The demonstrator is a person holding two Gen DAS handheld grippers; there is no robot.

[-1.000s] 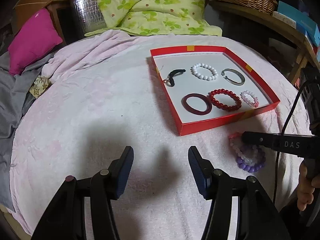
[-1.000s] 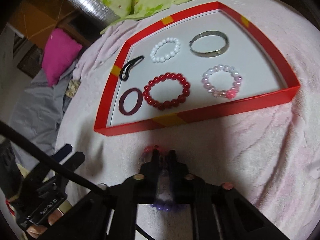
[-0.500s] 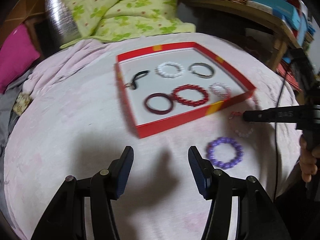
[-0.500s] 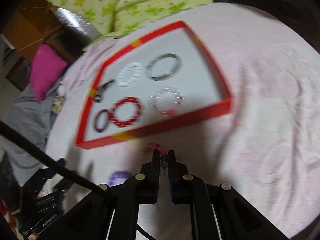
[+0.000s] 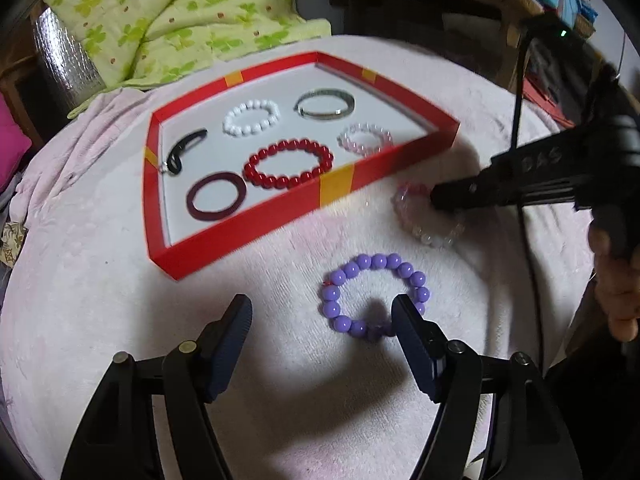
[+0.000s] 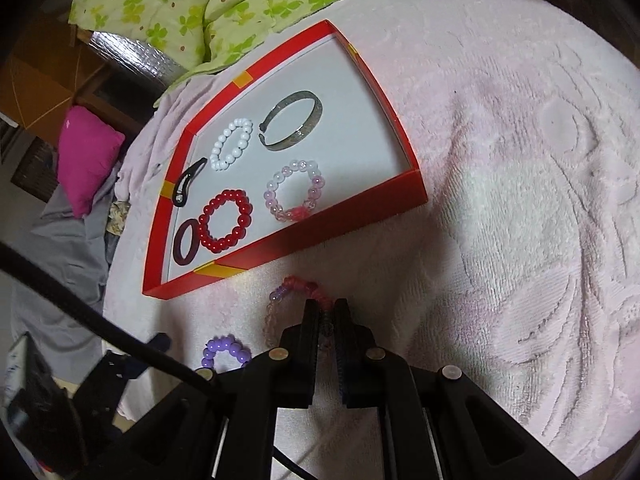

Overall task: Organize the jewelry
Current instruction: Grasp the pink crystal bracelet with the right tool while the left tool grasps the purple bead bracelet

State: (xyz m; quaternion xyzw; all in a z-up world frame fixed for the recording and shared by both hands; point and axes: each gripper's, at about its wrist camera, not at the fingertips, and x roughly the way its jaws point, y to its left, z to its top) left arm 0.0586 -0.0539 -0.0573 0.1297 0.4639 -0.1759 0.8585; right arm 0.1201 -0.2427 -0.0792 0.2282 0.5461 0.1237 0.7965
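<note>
A purple bead bracelet (image 5: pixel 374 258) lies flat on the pink blanket. My left gripper (image 5: pixel 320 306) hovers over it with its jaws opening; the right fingertip (image 5: pixel 404 312) overlaps the bracelet's near side, and nothing is gripped. My right gripper (image 6: pixel 326 308) is shut on a pale pink bead bracelet (image 6: pixel 276 300), just in front of the red tray (image 6: pixel 280 248). In the left wrist view the right gripper (image 5: pixel 434 198) holds that bracelet (image 5: pixel 428 236) to the right of the tray (image 5: pixel 336 188). Inside the tray lie a black hair clip (image 5: pixel 182 152), white beads (image 5: pixel 250 117), a silver bangle (image 5: pixel 325 104), red beads (image 5: pixel 288 163), a maroon bangle (image 5: pixel 216 197) and pink beads (image 5: pixel 365 138).
A green floral quilt (image 5: pixel 180 20) lies behind the tray and a magenta pillow (image 6: pixel 88 152) sits at the far left. A person's hand (image 5: pixel 616 292) and a black cable (image 5: pixel 520 120) are at the right. The blanket's edge curves close behind both grippers.
The right gripper has dragged the pale pink bracelet off the purple one, toward the tray. The left gripper has come forward over the purple bracelet and its jaws stand wider.
</note>
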